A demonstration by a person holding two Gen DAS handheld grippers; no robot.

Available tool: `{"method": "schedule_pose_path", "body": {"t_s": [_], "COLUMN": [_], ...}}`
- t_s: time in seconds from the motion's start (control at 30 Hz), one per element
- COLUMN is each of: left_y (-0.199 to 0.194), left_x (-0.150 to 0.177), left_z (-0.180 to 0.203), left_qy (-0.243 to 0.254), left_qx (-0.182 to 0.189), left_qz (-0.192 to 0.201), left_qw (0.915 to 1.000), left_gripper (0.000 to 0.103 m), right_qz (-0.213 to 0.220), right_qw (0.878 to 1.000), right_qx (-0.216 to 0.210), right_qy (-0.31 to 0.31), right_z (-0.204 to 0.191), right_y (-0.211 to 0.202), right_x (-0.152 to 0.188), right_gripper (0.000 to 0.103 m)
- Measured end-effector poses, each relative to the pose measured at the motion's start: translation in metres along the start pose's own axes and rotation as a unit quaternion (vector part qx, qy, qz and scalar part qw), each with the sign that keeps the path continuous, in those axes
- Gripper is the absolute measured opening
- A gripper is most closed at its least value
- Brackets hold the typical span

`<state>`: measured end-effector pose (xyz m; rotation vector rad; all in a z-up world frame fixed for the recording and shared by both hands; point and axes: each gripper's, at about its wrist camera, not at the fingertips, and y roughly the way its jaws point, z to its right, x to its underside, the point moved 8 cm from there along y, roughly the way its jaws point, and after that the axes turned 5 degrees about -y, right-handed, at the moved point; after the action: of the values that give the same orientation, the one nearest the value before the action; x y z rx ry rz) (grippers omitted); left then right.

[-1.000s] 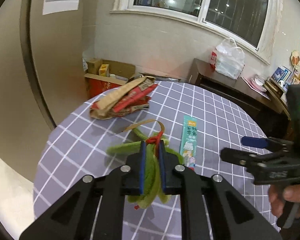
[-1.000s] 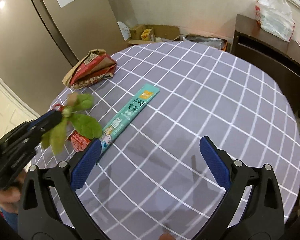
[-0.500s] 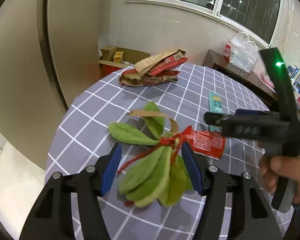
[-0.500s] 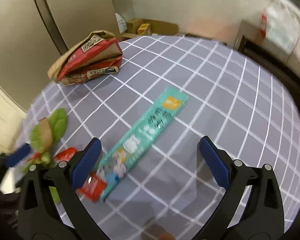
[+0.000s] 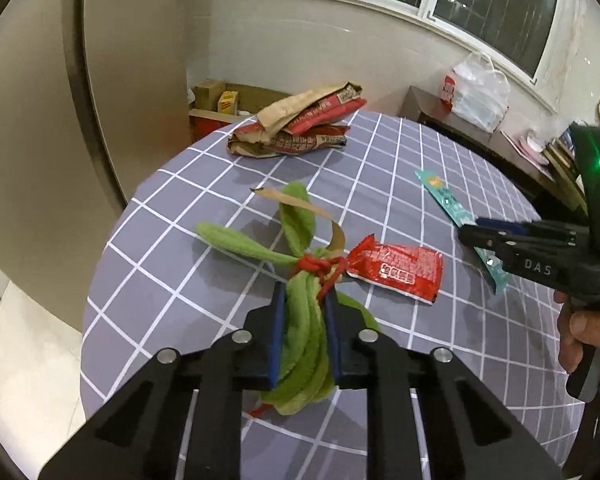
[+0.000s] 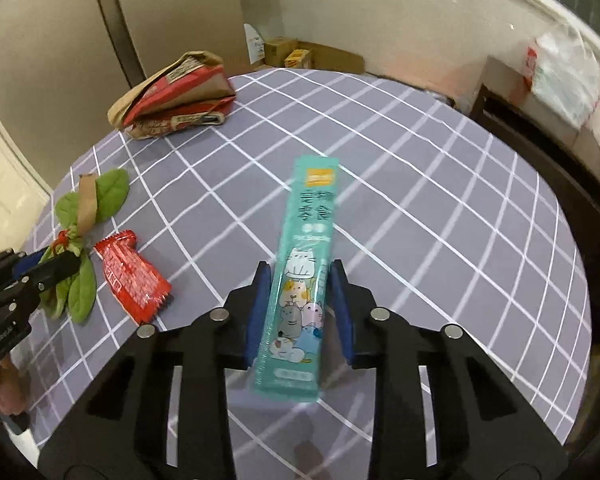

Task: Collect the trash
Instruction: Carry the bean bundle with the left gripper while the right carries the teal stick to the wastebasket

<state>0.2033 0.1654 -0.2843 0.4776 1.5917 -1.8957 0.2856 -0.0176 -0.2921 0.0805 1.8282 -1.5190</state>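
1. Both grippers are working at once: the left gripper has just been closing, and its blue pads are now pinching the stems of the leaf bundle just below the red string knot, where the leaves are gathered thick enough to grip.
2. Leaves ahead of the knot are fanning out over the checked tablecloth near the table's left edge, so the bundle is probably still lying on the cloth rather than lifted.
3. The right gripper has also just been closing; its jaws are narrowed around the lower half of the teal snack wrapper, with the pads at or very near the wrapper's long edges.
4. Taking the wrapper across its width seems deliberate, since a flat film is hard to pinch from above; it is lying lengthwise toward the table's middle.
5. Between the two grippers the red wrapper is lying untouched, just beside the knot.
6. Near the far left edge a crumpled paper bag is also waiting.
7. Judging by what remains, the collecting is at an early stage, and no bin is showing in either view.
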Motion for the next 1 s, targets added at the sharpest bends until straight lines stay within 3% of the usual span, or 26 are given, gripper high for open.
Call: {"method": "schedule_pose_path", "body": {"t_s": [0.07, 0.17, 0.23, 0.3, 0.57, 1.0], "left_y": [-0.003, -0.007, -0.011, -0.017, -0.043, -0.055], "left_x": [-0.002, -0.004, -0.007, -0.009, -0.021, -0.035], "left_z": [0.004, 0.009, 0.012, 0.014, 0.036, 0.154], "left_qy": [-0.001, -0.001, -0.005, -0.006, 0.006, 0.070], "left_qx": [0.002, 0.003, 0.005, 0.006, 0.015, 0.077], "left_qz": [0.007, 0.012, 0.017, 0.024, 0.052, 0.076], "left_qw": [1.0000, 0.9999, 0.9998, 0.9997, 0.9985, 0.9917], "left_gripper": [0.016, 0.015, 0.014, 0.014, 0.014, 0.014], "right_qz": [0.003, 0.009, 0.017, 0.019, 0.033, 0.135], "right_qw": [1.000, 1.000, 0.999, 0.999, 0.999, 0.986], "right_qx": [-0.003, 0.007, 0.029, 0.021, -0.025, -0.035], "right_qy": [0.015, 0.004, -0.035, -0.033, 0.010, 0.090], "right_z": [0.005, 0.001, -0.006, -0.006, 0.014, 0.095], "right_y": [-0.001, 0.001, 0.003, 0.001, -0.026, -0.136], "right_x": [0.001, -0.001, 0.000, 0.001, 0.018, 0.021], "right_gripper": [0.039, 0.041, 0.039, 0.027, 0.027, 0.027]}}
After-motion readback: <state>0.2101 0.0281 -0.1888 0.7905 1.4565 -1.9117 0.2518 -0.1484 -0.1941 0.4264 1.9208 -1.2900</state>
